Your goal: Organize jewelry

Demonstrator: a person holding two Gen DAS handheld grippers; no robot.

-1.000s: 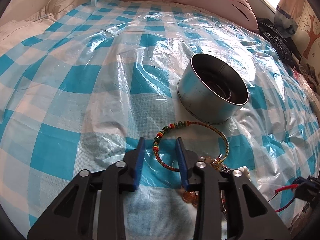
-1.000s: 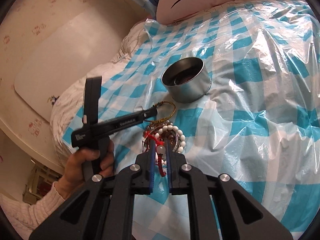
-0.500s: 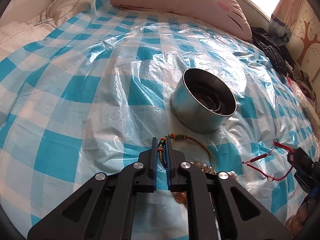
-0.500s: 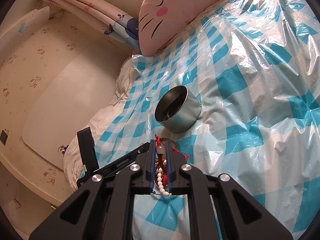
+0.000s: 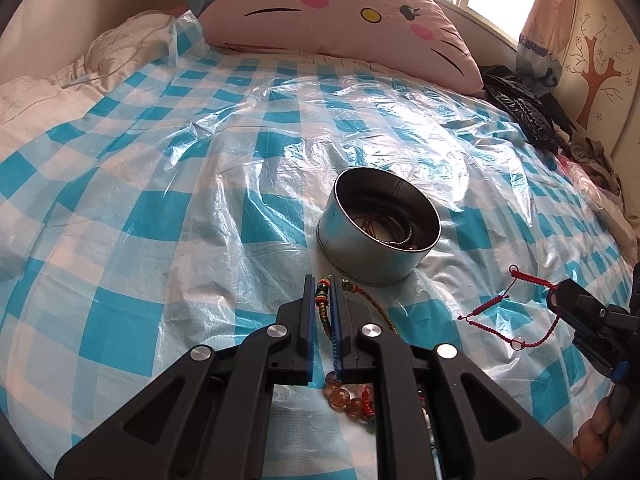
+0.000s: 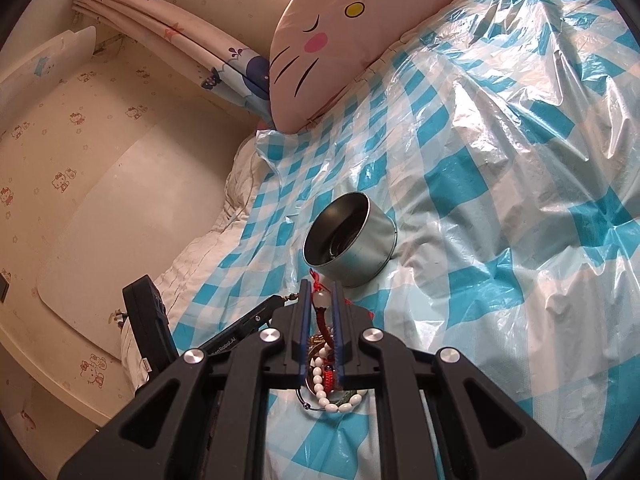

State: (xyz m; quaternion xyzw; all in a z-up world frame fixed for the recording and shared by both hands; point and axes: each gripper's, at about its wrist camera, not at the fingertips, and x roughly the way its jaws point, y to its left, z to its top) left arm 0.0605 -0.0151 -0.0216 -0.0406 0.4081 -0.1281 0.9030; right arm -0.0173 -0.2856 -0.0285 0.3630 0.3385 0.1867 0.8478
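Checked plastic sheet (image 5: 168, 184), tin (image 5: 380, 224) ahead; left tool (image 5: 322, 312) clamping braided bracelet (image 5: 323, 316), right tool (image 6: 322, 320) red cord (image 6: 321, 322).

A clear plastic sheet checked in turquoise blue and white (image 5: 160, 208) covers the bed. The round tin (image 5: 360, 256) is silver-grey outside, dark within. The cat-face pillow (image 5: 340, 20) is pale pink with black whiskers, rosy cheeks and a yellow nose. A red cord bracelet (image 5: 504, 320) shows bright crimson.

A tin (image 5: 380, 232) sits on the bed sheet (image 5: 160, 184), bracelets (image 5: 352, 398) before it, pillow (image 5: 340, 20) behind.
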